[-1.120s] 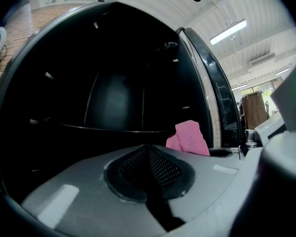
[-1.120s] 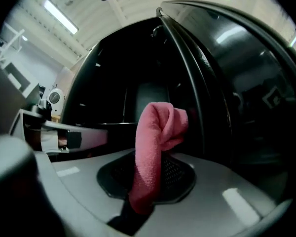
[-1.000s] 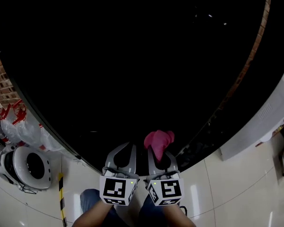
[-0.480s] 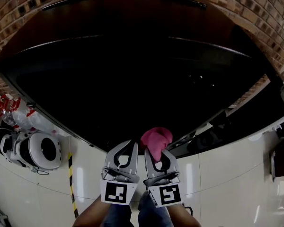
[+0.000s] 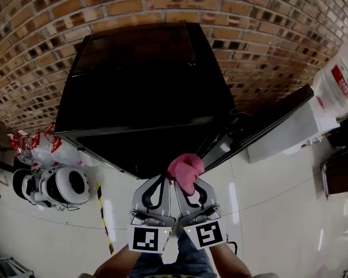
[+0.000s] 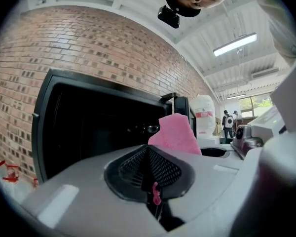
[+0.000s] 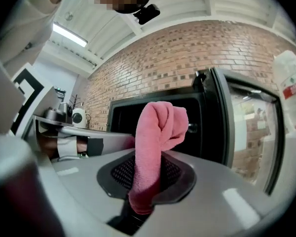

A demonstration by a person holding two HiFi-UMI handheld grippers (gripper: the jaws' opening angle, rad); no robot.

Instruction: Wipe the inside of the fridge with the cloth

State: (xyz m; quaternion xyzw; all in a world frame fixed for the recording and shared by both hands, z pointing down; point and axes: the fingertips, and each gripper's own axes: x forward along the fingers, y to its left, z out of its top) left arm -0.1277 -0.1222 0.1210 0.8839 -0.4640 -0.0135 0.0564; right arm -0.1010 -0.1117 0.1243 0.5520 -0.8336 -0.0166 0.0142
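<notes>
My right claw (image 5: pixel 189 186) clamps the bunched pink cloth (image 5: pixel 185 168); my left claw (image 5: pixel 160 182) is closed, empty. Rubbing inside the black fridge (image 5: pixel 139 91) could tug it free.

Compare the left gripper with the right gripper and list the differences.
The right gripper clamps the pink cloth, which sticks out past its tips; the left gripper has its jaws together, with no cloth. The right gripper is nearer the open fridge door than the left. Both are grey, side by side.

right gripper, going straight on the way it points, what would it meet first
Probably the dark inside of the fridge; the pink cloth in the right gripper would touch first. Nothing shows between, though depth is unclear.
</notes>
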